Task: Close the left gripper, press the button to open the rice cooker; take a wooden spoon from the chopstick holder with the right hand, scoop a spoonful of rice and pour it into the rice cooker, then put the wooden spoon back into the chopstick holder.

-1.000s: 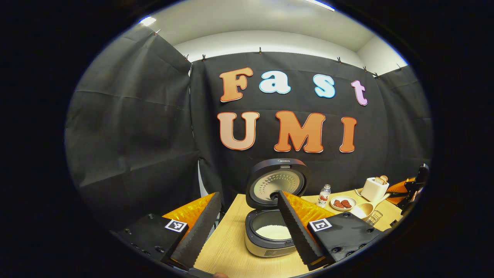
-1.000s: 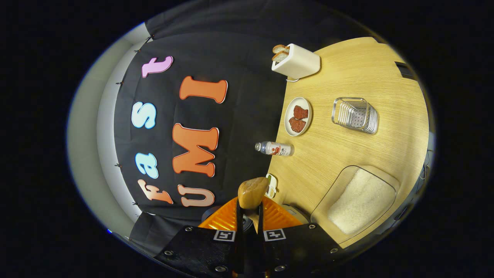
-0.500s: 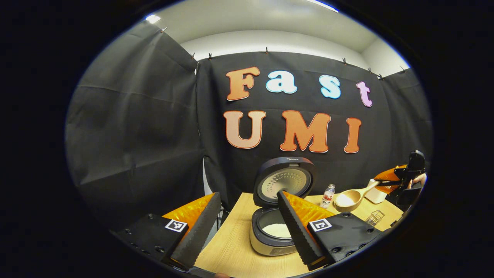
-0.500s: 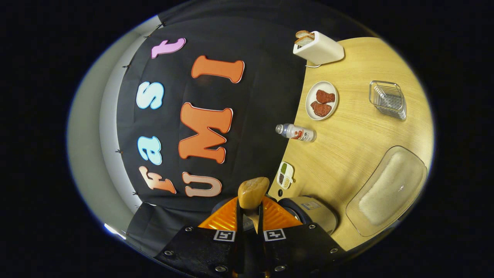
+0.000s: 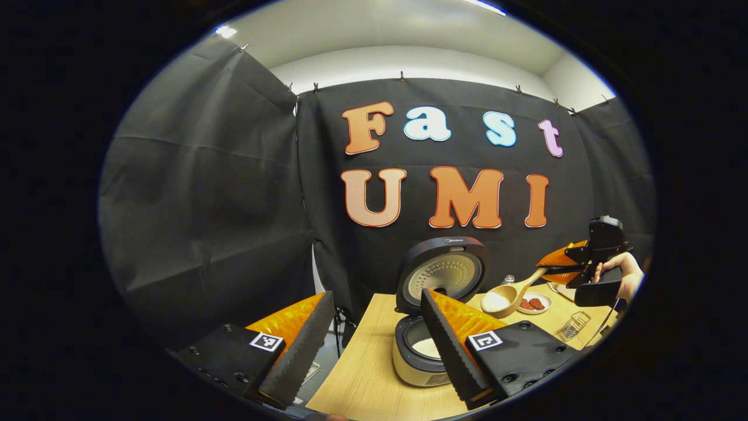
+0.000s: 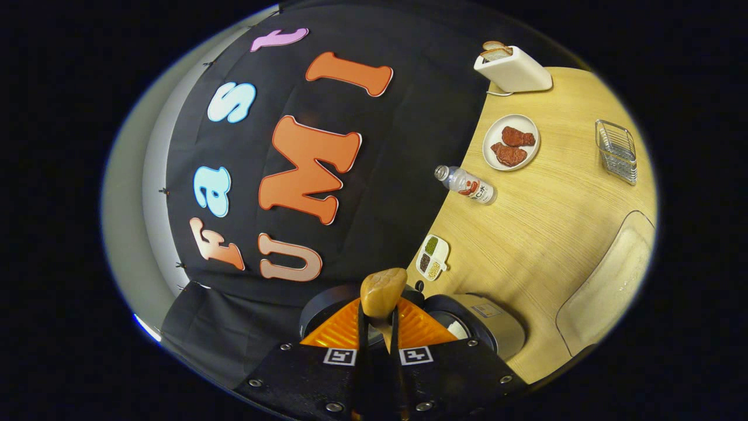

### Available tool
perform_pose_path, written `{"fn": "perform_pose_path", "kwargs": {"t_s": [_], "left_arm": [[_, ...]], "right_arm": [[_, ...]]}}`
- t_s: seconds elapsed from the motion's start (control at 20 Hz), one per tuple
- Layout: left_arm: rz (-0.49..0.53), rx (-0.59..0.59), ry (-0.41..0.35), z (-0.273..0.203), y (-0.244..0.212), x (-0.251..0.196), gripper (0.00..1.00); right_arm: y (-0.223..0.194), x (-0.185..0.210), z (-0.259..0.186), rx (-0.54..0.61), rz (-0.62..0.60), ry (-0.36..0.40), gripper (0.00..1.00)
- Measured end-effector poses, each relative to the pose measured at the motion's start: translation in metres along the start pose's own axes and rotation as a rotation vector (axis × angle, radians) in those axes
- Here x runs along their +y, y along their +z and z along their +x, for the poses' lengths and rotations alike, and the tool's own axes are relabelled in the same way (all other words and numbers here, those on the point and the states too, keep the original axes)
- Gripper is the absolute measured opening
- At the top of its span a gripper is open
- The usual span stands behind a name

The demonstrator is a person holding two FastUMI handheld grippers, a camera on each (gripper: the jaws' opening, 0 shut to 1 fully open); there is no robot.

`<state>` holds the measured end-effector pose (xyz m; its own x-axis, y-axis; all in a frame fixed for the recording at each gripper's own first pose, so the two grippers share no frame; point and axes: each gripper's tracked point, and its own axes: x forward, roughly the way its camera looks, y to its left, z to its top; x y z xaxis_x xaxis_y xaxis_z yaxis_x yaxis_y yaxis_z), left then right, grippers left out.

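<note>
1. Rice lay heaped in the bowl of a wooden spoon [image 5: 509, 296], which hung in the air to the right of the rice cooker [image 5: 425, 349] and a little above its rim.
2. In the left gripper view, the right hand-held gripper [image 5: 560, 270] pinched the spoon's handle between both fingers, with a person's hand [image 5: 626, 276] holding it from behind.
3. The spoon's long axis ran from that hand-held gripper down and leftward, bowl end pointing toward the cooker.
4. The cooker sat on the wooden bench [image 5: 365, 374] with its lid [image 5: 444, 273] raised upright at the back, and some rice was visible in the pot.
5. The left hand-held gripper [image 5: 374, 345] had its fingers spread wide and held nothing; it sat nearer the cooker than the right one.
6. In the right gripper view, the spoon's underside [image 6: 383, 291] stuck out past the fingers, with the cooker just beyond it.
7. By my judgement, the bowl was not yet over the pot; it needed to travel further left before tipping.
</note>
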<state>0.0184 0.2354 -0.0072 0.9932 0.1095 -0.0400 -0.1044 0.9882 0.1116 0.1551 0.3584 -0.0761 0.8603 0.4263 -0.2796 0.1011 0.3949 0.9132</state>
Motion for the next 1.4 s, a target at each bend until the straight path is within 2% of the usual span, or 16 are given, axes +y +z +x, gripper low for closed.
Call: {"fn": "perform_pose_path", "kwargs": {"t_s": [0.25, 0.6, 1.15, 1.2, 1.25, 1.4], "left_arm": [[-0.005, 0.001, 0.046, 0.0, 0.001, 0.03, 0.99], [-0.036, 0.005, 0.08, -0.002, -0.005, 0.045, 0.99], [-0.099, -0.002, 0.045, -0.003, 0.0, 0.035, 0.99], [-0.107, 0.003, 0.04, -0.004, -0.001, 0.033, 0.97], [-0.113, 0.005, 0.037, -0.005, -0.001, 0.033, 1.0], [-0.111, 0.006, 0.039, -0.006, 0.0, 0.036, 1.0]], "right_arm": [[-0.012, 0.014, 0.015, -0.006, -0.082, -0.004, 0.12], [-0.02, 0.025, 0.02, -0.01, -0.18, -0.001, 0.12], [-0.009, 0.033, 0.008, -0.058, -0.299, 0.015, 0.12], [-0.008, 0.034, 0.007, -0.069, -0.321, 0.017, 0.07], [-0.006, 0.037, 0.006, -0.079, -0.344, 0.02, 0.12], [-0.008, 0.043, 0.004, -0.089, -0.394, 0.032, 0.12]]}}
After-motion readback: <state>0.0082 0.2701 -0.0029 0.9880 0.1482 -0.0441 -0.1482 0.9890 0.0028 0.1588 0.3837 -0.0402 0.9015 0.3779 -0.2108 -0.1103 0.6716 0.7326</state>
